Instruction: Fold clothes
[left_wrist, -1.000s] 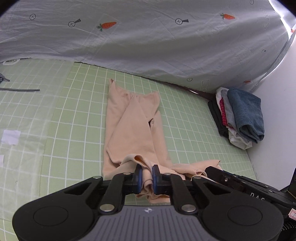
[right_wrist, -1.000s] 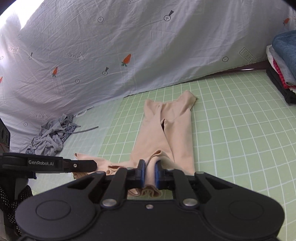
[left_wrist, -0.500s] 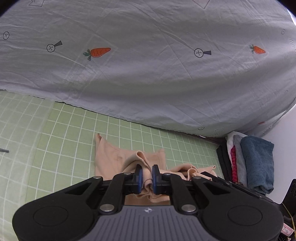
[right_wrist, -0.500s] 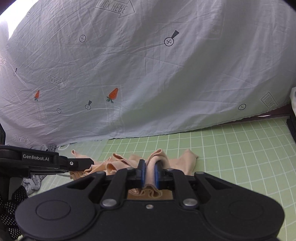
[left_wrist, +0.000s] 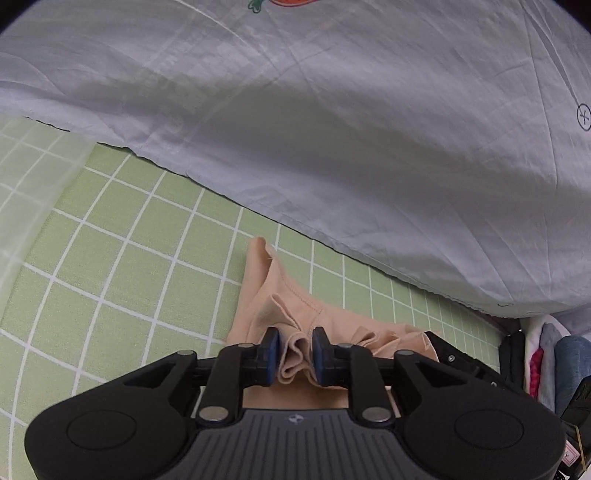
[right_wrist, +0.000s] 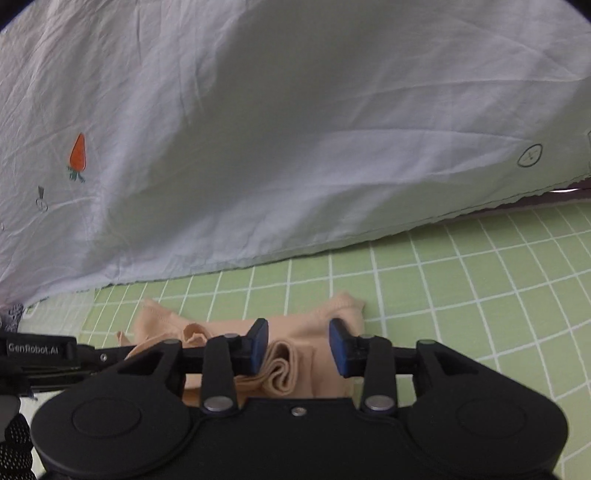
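My left gripper (left_wrist: 294, 350) and right gripper (right_wrist: 298, 345) are both opening, pads parting from the peach garment (left_wrist: 264, 291) bunched loosely between them, to lay its fold on the mat (left_wrist: 122, 258).

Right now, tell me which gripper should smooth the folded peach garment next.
Probably right: the right gripper has the clearer gap around the peach garment; in the opening left gripper, bunched cloth fills the gap between its fingers.

Garment (left_wrist: 275, 295) on mat (left_wrist: 110, 258), sheet (left_wrist: 332, 129) behind.
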